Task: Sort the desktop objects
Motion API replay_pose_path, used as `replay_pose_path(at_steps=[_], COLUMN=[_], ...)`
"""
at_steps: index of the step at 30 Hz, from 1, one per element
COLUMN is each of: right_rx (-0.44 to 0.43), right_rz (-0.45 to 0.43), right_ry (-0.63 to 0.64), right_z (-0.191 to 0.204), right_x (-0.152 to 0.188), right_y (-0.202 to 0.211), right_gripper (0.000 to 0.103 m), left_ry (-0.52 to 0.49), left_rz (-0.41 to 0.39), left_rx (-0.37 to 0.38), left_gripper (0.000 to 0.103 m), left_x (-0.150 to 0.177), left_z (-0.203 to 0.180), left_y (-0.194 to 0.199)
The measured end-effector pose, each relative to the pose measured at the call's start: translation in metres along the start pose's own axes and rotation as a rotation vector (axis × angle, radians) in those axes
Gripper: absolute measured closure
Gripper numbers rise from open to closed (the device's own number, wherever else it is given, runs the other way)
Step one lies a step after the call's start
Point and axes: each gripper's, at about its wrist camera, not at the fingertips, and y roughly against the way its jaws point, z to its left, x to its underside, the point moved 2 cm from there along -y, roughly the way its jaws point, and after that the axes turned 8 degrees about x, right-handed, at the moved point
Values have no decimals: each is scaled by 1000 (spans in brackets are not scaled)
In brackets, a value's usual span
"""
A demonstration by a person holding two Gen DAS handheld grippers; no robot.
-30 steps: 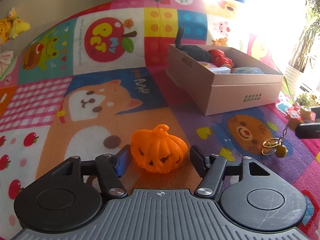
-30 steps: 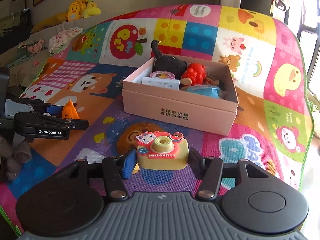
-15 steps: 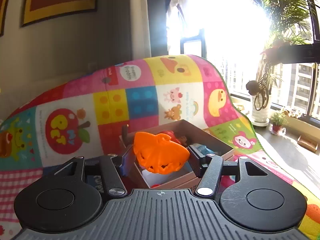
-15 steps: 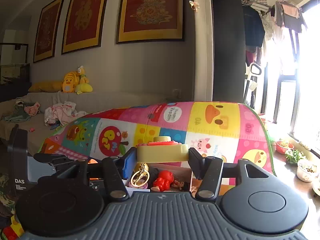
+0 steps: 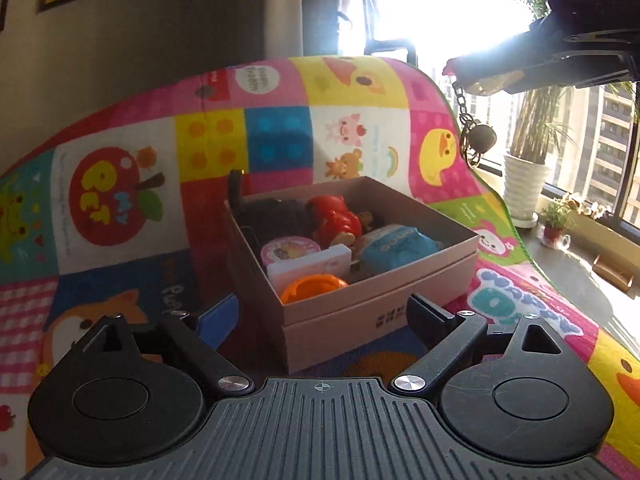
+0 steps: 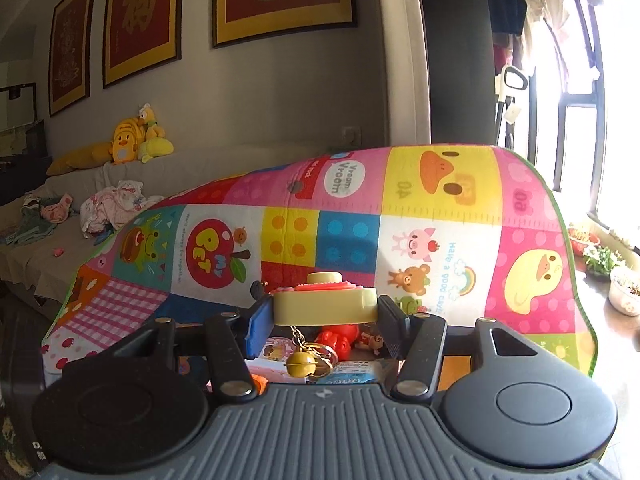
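In the left wrist view my left gripper (image 5: 324, 314) hangs just in front of the pink cardboard box (image 5: 376, 300), its jaws opening with nothing between them. The orange pumpkin toy (image 5: 314, 286) lies in the box's near corner beside a white case, a pink-lidded tub, a red figure and a blue pouch. My right gripper (image 6: 325, 318) is shut on the yellow toy camera (image 6: 325, 306), held above the box, its chain and gold bell (image 6: 299, 364) dangling below. That gripper (image 5: 532, 68) also shows at the upper right of the left wrist view.
A colourful play mat (image 5: 132, 208) covers the surface and rises behind the box. Potted plants (image 5: 524, 184) stand by the bright window on the right. A sofa with plush toys (image 6: 132, 140) and clothes lies far left.
The pumpkin toy has left my left gripper and now lies in the box; the jaws have spread. My right gripper has lifted the toy camera off the mat and carried it over the box.
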Motion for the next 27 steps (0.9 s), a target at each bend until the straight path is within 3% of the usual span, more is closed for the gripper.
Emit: replay_pose_path(at_steps=[7, 9, 17, 22, 25, 27], right_rx=[-16, -14, 27, 32, -10, -5], right_rz=[154, 163, 231, 314, 376, 367], right_ry=[-105, -117, -105, -22, -47, -59], right_z=[1, -2, -5, 19, 31, 36], right_x=[16, 25, 81, 139, 167, 175], right_y=[-62, -59, -28, -9, -4, -4], right_gripper=[46, 36, 21, 20, 20, 14], left_ry=[56, 69, 134, 136, 104, 98], left_rz=[44, 52, 98, 124, 138, 163], left_rx=[-34, -48, -88, -124, -148, -157], left_gripper=[7, 6, 0, 0, 0, 0], left_x=[17, 21, 42, 53, 64, 70], left_z=[18, 24, 34, 34, 28, 25], left_y=[8, 11, 23, 46, 59, 60])
